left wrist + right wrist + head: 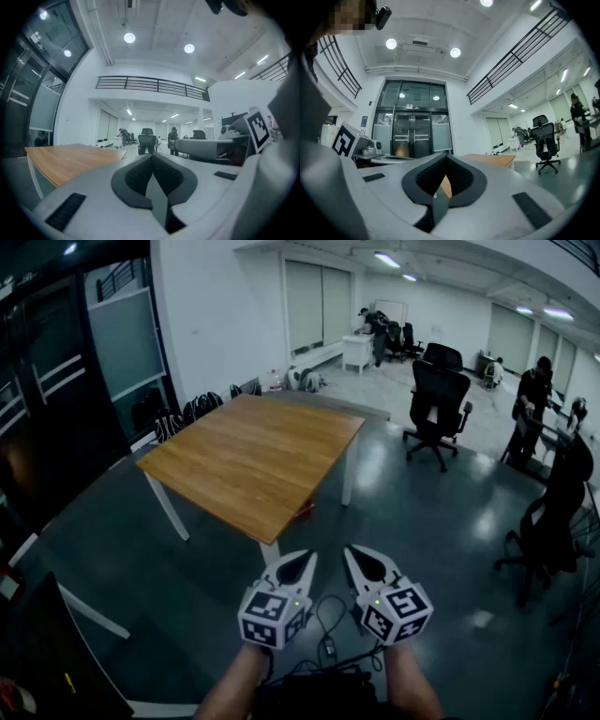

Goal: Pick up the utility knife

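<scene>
Wooden table stands ahead of left gripper and right gripper. Both are closed, empty and level, presumably because no utility knife shows.

Counted one wooden table. Two grippers were in view: left gripper, right gripper. Two black office chairs stood close: near chair, right-edge chair; those far back were too small to count. At least two people: person at right, person far back. One white desk.
</scene>
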`<state>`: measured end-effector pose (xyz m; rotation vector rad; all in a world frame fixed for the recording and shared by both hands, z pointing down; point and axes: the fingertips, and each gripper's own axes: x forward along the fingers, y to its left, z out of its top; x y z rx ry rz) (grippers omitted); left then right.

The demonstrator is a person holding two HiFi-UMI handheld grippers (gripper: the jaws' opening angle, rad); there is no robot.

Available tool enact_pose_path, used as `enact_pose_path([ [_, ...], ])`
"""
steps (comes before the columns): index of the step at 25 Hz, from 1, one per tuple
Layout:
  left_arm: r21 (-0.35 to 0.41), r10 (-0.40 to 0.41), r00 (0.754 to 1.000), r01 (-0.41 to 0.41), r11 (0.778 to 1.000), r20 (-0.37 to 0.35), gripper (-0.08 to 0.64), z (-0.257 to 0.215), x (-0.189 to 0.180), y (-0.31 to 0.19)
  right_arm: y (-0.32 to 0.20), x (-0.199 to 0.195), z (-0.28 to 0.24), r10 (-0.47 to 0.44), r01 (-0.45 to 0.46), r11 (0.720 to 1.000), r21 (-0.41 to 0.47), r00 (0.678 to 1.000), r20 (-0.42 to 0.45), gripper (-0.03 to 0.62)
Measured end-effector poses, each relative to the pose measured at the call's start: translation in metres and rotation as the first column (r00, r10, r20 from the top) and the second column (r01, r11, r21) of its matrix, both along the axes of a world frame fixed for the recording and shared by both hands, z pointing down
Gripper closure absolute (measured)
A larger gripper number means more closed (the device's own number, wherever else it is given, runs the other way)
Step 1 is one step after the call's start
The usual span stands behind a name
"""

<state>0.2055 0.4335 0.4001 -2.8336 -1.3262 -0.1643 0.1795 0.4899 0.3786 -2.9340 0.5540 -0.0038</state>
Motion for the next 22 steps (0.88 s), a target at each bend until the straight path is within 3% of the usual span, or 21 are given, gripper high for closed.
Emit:
enact_pose_path([
  [17, 0.009, -0.004, 1.000, 0.004, 1.000, 0.012, 0.554, 0.0062, 0.0049, 0.0038, 0.0077, 0.0048, 0.0002, -0.002, 0.002, 1.000, -0.013, 1.000, -0.007, 0.581],
  [22, 0.012, -0.045, 0.999, 0.045, 0.999, 0.018, 0.554, 0.0077, 0.0063, -0.0026, 0.0040, 0.0056, 0.0036, -0.061, 0.061, 0.998, -0.010, 0.998, -0.009, 0.581],
])
